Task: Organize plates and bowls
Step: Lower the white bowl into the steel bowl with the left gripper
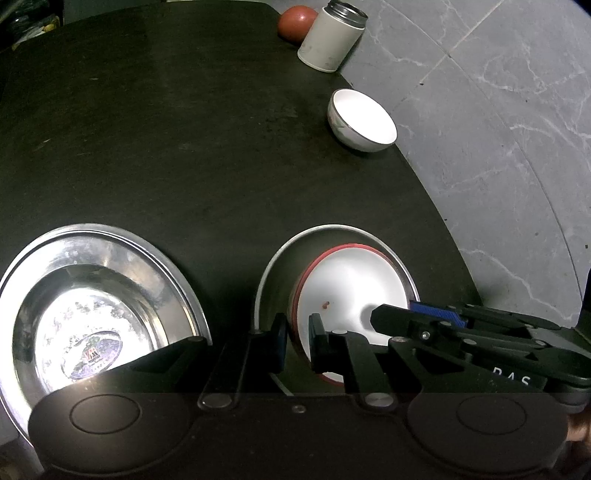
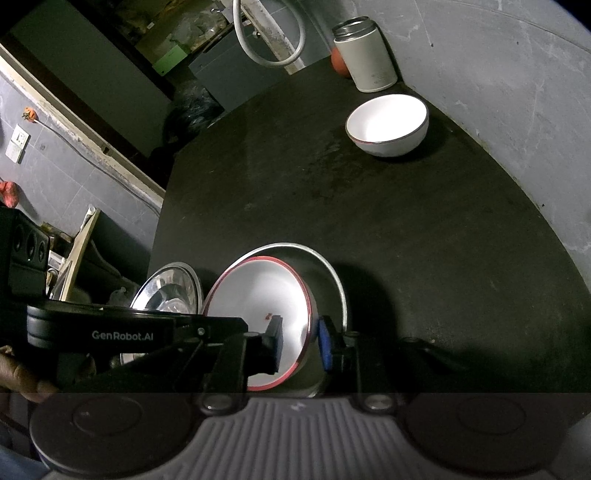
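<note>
A white bowl with a red rim (image 1: 343,284) (image 2: 266,295) sits inside a steel plate (image 1: 273,273) (image 2: 332,280) near the table's front. My left gripper (image 1: 297,341) is shut on the bowl's left rim, one finger inside and one outside. My right gripper (image 2: 301,341) is shut on the bowl's right rim the same way; it shows in the left wrist view (image 1: 436,317) over the bowl. A second steel plate (image 1: 92,302) (image 2: 166,291) lies to the left. A plain white bowl (image 1: 364,120) (image 2: 388,123) stands far right.
A white canister (image 1: 330,37) (image 2: 364,55) and an orange-red ball (image 1: 295,22) (image 2: 338,62) stand at the table's far edge. The dark round table (image 1: 184,147) ends close to the right of the bowls, with grey floor (image 1: 498,110) beyond.
</note>
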{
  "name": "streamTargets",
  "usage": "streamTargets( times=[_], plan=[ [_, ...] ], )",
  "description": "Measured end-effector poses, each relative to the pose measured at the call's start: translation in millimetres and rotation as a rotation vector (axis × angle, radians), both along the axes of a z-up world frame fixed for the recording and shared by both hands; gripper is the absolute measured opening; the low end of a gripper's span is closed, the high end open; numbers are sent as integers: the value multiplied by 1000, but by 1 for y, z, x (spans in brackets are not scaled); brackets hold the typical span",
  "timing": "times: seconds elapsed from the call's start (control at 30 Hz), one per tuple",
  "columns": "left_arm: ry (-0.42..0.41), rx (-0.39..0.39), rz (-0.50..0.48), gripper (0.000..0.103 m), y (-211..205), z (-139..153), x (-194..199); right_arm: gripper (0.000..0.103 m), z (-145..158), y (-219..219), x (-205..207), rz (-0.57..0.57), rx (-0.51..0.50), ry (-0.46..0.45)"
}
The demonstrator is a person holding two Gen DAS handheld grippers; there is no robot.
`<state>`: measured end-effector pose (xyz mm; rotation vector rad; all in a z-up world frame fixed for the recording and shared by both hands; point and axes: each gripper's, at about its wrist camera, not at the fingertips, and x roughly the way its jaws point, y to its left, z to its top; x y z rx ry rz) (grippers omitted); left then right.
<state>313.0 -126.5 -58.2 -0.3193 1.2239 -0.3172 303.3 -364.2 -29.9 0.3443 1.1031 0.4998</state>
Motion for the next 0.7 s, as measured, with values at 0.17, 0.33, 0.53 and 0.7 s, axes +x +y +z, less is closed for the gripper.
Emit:
streamTargets(
  times=[0.17, 0.33, 0.53, 0.7],
  plan=[
    [-1, 2, 7, 13, 0, 1, 2, 27, 0, 0, 0, -2, 1, 0],
    [-3, 2, 13, 14, 2, 2, 1, 27, 0, 0, 0, -4, 2, -2],
    [-2, 1, 16, 14, 3, 3, 0, 27, 1, -2, -1, -5, 3, -8],
    [-10, 6, 13, 14, 5, 4, -2, 28, 3, -3, -2, -7, 2, -12]
  ],
)
